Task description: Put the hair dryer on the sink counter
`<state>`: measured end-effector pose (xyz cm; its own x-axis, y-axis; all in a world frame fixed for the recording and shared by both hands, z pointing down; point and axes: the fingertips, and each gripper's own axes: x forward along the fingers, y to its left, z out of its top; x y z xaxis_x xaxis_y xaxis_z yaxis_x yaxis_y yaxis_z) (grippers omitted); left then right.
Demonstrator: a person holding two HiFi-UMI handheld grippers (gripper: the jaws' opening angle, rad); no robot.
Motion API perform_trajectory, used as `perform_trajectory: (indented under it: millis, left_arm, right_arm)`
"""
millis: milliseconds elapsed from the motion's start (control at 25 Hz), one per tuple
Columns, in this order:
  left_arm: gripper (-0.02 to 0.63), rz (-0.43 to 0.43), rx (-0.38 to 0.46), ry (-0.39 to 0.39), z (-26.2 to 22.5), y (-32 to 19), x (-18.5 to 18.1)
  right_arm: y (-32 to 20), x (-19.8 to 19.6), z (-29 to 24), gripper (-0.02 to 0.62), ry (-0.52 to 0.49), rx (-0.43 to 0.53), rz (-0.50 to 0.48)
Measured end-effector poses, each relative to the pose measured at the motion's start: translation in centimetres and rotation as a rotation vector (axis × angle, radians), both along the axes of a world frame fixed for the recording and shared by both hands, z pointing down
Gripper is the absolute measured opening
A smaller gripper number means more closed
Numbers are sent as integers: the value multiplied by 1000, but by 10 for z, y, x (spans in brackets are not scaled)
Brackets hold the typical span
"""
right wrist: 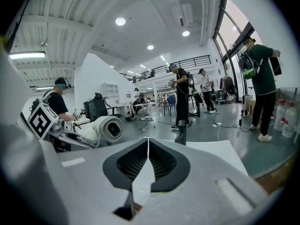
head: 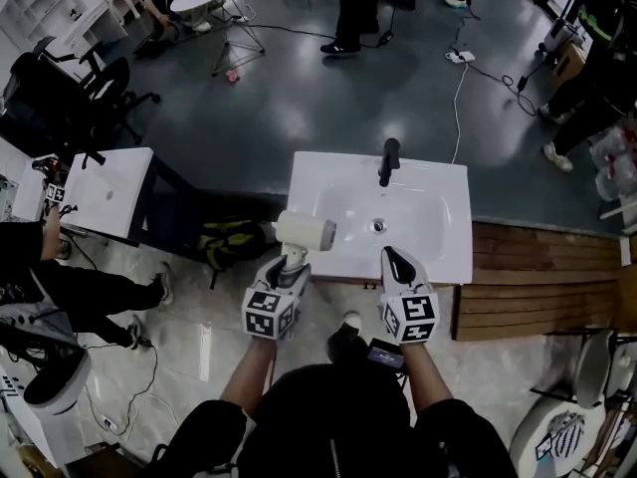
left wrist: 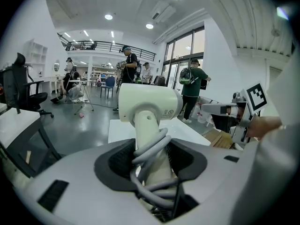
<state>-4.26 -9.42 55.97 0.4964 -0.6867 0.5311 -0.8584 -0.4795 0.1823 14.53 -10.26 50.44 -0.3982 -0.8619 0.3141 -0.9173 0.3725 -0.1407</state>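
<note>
A cream hair dryer (head: pixel 305 232) with its grey cord wound round the handle is held upright at the front left corner of the white sink counter (head: pixel 443 252). My left gripper (head: pixel 290 261) is shut on the handle; in the left gripper view the hair dryer (left wrist: pixel 149 106) rises between the jaws. My right gripper (head: pixel 396 261) hangs over the counter's front edge, right of the dryer, shut with nothing in it. From the right gripper view the hair dryer (right wrist: pixel 108 128) shows at the left, and the right gripper (right wrist: pixel 148 159) has its jaws touching.
A black faucet (head: pixel 388 161) stands at the back of the basin, with the drain (head: pixel 377 225) in the middle. A second white sink unit (head: pixel 105 191) stands at the left, a backpack (head: pixel 230 241) between them. A wooden platform (head: pixel 542 277) lies to the right. People stand around.
</note>
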Motion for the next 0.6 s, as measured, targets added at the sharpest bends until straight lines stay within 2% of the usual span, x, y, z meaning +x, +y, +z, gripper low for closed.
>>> perform_trajectory:
  millis: [280, 600]
  left_arm:
    - [204, -32, -16, -16, -9, -8, 5]
    - [202, -62, 7, -16, -17, -18, 7]
  right_arm:
    - [-15, 7, -7, 5, -15, -14, -31]
    - [-24, 5, -10, 5, -13, -6, -73]
